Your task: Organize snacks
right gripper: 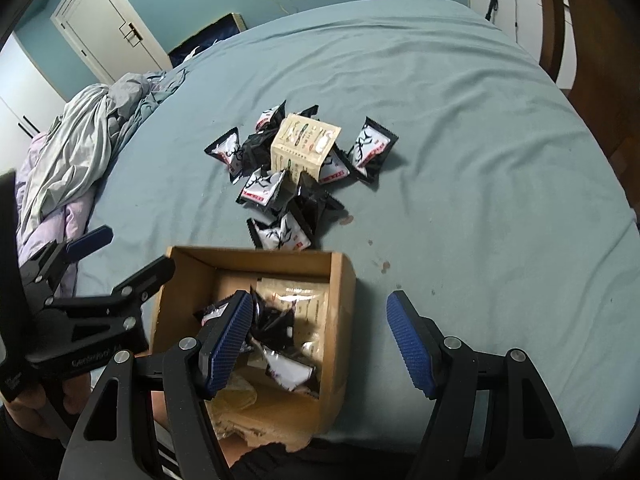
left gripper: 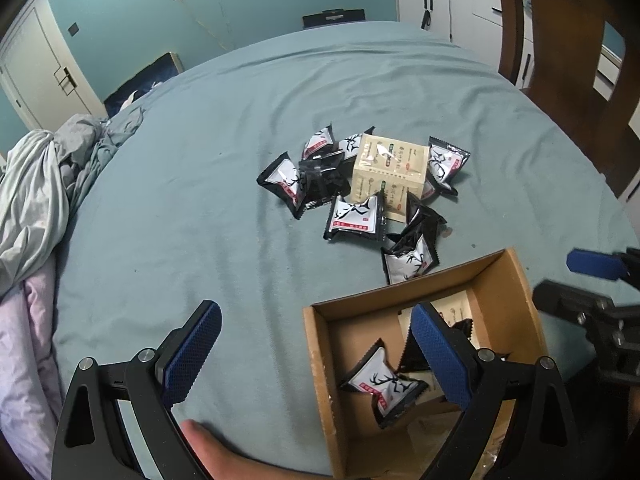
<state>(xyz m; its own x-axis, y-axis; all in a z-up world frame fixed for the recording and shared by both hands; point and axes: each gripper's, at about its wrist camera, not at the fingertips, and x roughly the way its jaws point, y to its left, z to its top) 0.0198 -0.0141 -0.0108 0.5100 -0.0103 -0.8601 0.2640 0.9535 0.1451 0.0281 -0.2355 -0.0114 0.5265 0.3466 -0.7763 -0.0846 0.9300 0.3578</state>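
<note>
A: Progress check. Cardboard box [right gripper: 340, 280] on the bed [right gripper: 480, 160] holds a few snack packets [right gripper: 288, 372] already.

B: Remaining: a pile of black-and-white packets [left gripper: 352, 216] plus one beige packet [left gripper: 384, 172], just beyond the box.

A: Tongs?

B: Right tongs [right gripper: 320, 344] spread wide above the box rim, empty. Left tongs [left gripper: 316, 356] also wide, nothing held.

A: Judged under halfway.

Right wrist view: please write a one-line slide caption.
Open right gripper above brown cardboard box holding black-and-white snack packets; more lie piled on the teal bedsheet.
</note>
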